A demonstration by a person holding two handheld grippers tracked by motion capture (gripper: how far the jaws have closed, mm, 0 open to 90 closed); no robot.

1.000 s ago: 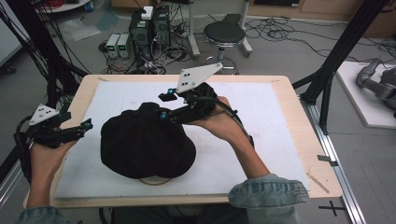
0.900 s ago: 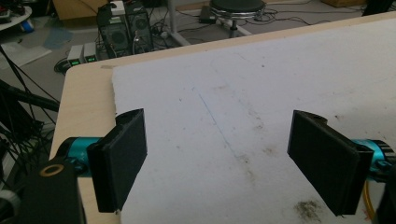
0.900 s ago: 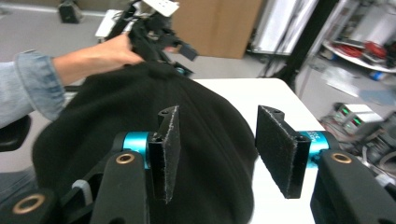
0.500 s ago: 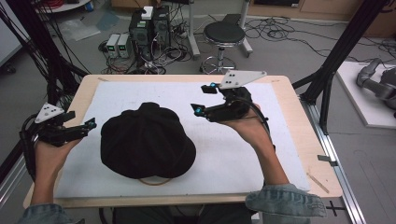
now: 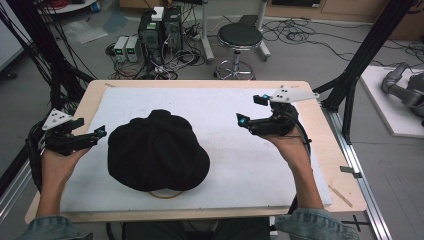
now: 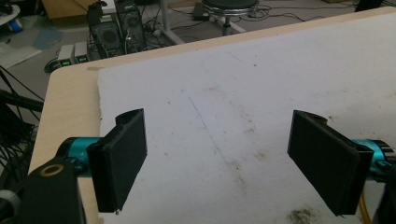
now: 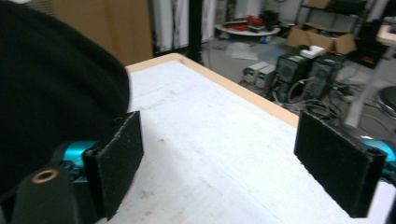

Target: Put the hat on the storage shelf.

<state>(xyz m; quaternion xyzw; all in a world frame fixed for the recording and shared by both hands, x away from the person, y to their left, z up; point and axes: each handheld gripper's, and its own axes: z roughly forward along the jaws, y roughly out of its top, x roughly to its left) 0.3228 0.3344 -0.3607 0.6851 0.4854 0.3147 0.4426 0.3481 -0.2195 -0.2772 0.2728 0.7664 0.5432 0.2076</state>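
A black cap (image 5: 157, 150) lies flat on the white mat (image 5: 225, 107), left of the middle. My left gripper (image 5: 98, 133) hovers just left of the cap, apart from it. Its jaws stand wide open over bare mat in the left gripper view (image 6: 224, 163). My right gripper (image 5: 250, 110) is held over the right part of the mat, well clear of the cap, and points left. It is open with nothing between the jaws (image 7: 219, 158). The cap (image 7: 56, 79) shows as a dark mass at the left of the right gripper view.
The mat covers a wooden table (image 5: 327, 150). A thin tan loop (image 5: 165, 194) pokes out under the cap's near edge. Beyond the far edge are a stool (image 5: 240, 37), computer boxes (image 5: 160, 30) and cables on the floor. Black frame posts (image 5: 370, 50) stand at the right.
My right gripper has drawn away from the cap's far edge, rightward across the mat. The cap stays put. My left gripper has barely moved.
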